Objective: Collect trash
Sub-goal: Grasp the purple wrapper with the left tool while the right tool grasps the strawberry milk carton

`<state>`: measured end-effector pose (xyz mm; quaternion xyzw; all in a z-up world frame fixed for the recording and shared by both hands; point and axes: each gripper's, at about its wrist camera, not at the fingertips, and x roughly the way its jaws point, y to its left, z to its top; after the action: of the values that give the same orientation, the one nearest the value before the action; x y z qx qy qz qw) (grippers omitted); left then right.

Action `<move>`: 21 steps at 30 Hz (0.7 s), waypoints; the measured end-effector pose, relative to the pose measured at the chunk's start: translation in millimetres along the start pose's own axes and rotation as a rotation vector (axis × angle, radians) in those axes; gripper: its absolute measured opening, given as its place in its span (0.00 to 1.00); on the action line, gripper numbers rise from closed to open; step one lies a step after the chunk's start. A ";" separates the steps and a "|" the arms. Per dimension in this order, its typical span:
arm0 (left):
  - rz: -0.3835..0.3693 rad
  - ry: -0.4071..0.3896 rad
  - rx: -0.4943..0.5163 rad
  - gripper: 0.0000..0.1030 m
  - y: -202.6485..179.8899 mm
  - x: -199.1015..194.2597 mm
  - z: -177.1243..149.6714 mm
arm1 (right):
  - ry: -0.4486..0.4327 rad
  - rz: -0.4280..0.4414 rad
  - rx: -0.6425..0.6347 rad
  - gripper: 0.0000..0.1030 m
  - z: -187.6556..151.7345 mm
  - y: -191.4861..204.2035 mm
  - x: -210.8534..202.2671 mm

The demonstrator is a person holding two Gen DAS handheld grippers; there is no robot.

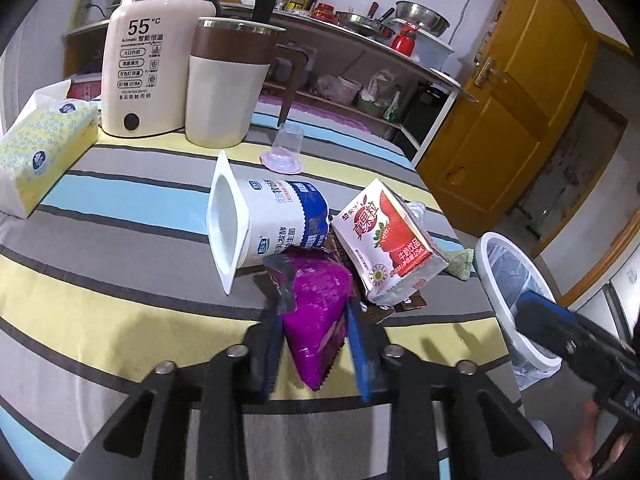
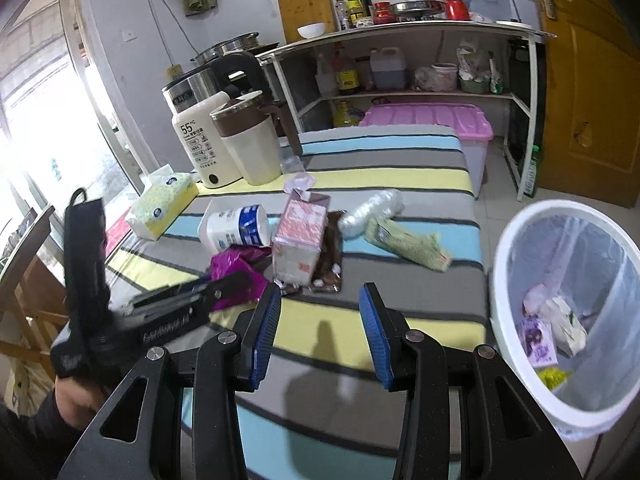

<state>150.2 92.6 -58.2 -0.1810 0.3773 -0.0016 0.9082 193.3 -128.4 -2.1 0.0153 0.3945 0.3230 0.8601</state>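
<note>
Trash lies in a heap near the middle of the striped table (image 1: 120, 280). A purple wrapper (image 1: 316, 312) sits at the near side of the heap, and the left gripper (image 1: 314, 316) has its two blue pads on either side of it, pressed against the foil so the wrapper is clamped between them. Just beyond the wrapper a white yogurt cup (image 1: 264, 224) lies on its side with its mouth facing left, and to its right a strawberry milk carton (image 1: 392, 240) leans on a dark brown wrapper (image 2: 330, 256). A green wrapper (image 2: 408, 240) and a crumpled clear plastic bottle (image 2: 372, 210) lie further right. A small clear cup (image 1: 286, 146) stands upside down behind the heap. At the far left of the table are a tissue pack (image 1: 40, 152), a cream kettle (image 1: 152, 68) and a cream jug (image 1: 228, 84).

The right gripper (image 2: 316, 332) hangs over the near edge of the table with its fingers apart and nothing between them. A white bin (image 2: 516, 248) with a clear liner stands on the floor to the right of the table, with a few pieces of rubbish already in it.
</note>
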 end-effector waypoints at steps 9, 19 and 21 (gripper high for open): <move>-0.011 -0.043 0.030 0.26 0.8 -18.3 -3.1 | 0.036 0.028 0.018 0.41 19.4 9.1 40.1; -0.013 -0.055 0.024 0.26 10.3 -23.2 -4.6 | 0.079 0.022 0.046 0.41 30.5 13.6 70.1; -0.015 -0.054 0.023 0.26 11.1 -22.7 -4.3 | 0.088 0.013 0.055 0.41 31.8 13.7 73.9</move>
<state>129.6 104.8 -49.1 -0.1732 0.3514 -0.0080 0.9201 243.2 -68.3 -25.8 0.0274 0.4407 0.3180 0.8390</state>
